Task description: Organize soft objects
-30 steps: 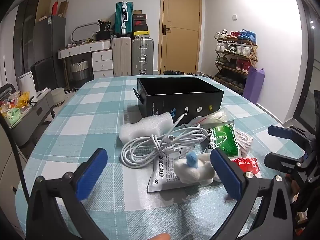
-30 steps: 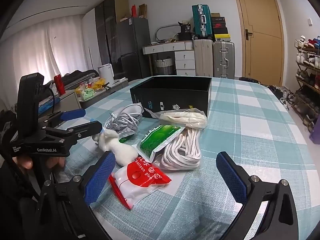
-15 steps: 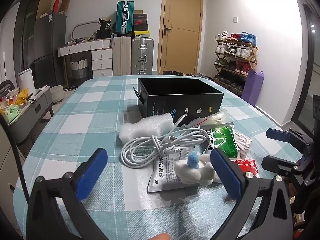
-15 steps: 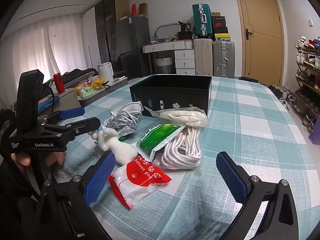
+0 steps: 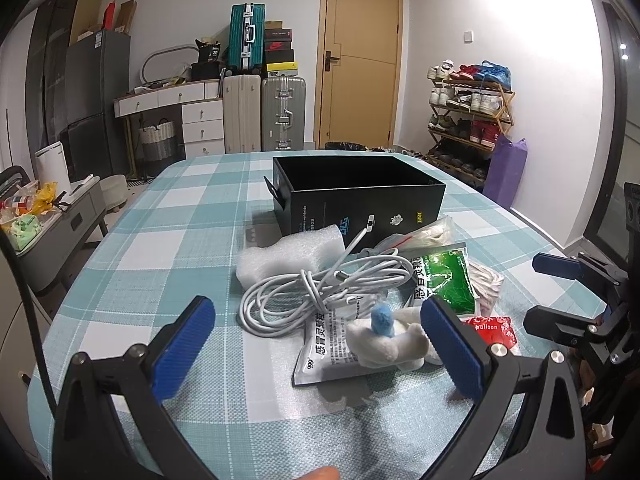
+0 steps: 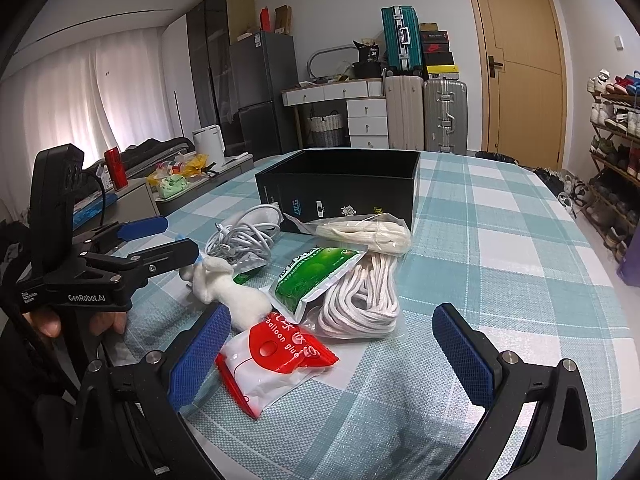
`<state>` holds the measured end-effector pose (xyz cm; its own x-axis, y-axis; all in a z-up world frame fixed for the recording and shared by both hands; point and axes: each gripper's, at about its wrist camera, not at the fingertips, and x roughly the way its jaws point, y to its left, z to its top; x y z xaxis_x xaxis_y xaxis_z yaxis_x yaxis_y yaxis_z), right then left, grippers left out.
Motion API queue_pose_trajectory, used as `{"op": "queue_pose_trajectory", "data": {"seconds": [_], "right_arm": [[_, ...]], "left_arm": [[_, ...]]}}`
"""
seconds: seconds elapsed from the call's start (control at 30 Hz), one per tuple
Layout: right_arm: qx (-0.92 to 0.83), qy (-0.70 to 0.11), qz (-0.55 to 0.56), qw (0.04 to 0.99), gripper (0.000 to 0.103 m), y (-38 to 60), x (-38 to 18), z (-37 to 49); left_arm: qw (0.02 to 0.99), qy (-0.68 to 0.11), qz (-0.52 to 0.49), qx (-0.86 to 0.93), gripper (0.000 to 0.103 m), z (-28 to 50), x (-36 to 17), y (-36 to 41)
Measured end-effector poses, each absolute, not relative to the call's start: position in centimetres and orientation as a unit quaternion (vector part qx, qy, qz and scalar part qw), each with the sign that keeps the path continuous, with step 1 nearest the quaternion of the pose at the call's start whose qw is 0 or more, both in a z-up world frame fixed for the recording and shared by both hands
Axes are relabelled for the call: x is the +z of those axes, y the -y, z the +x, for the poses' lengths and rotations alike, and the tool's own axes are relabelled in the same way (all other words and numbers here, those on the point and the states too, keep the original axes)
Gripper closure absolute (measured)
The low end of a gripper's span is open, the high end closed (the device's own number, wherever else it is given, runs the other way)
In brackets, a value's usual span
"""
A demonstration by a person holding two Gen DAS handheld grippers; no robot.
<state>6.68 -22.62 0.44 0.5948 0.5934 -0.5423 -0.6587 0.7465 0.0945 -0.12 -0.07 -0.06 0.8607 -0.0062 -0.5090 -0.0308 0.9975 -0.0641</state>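
Now, left gripper (image 5: 318, 344): my jaws stand wide apart, holding nothing, low over the table (image 5: 160, 240) just short of the plush (image 5: 384, 340).
Right gripper (image 6: 332, 356): I have it spread too, empty, near the glue pack (image 6: 276, 354).
Pile: cable (image 5: 320, 288), foam (image 5: 288, 256), sachet (image 5: 328, 352), green pouch (image 6: 312, 276), rope (image 6: 360, 296) lie heaped together in front of the box (image 6: 340, 184).
Progress: nothing looks packed yet; the box seems empty, so I judge every soft item still waits.

White walls, wooden door (image 5: 357, 56) ahead. Suitcases (image 5: 264, 114) stacked left of it; shoe rack (image 5: 468, 120) to my right. Curtained window (image 6: 80, 96) glows.
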Motion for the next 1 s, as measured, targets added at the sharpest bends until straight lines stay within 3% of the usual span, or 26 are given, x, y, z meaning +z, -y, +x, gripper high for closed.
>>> {"op": "queue_pose_trajectory", "data": {"seconds": [1.0], "right_arm": [[0.353,-0.281,-0.060,0.890,0.000,22.48,0.49,6.34]], "left_arm": [[0.965,-0.262,-0.027,0.008,0.000,-0.23,0.06,0.27]]}}
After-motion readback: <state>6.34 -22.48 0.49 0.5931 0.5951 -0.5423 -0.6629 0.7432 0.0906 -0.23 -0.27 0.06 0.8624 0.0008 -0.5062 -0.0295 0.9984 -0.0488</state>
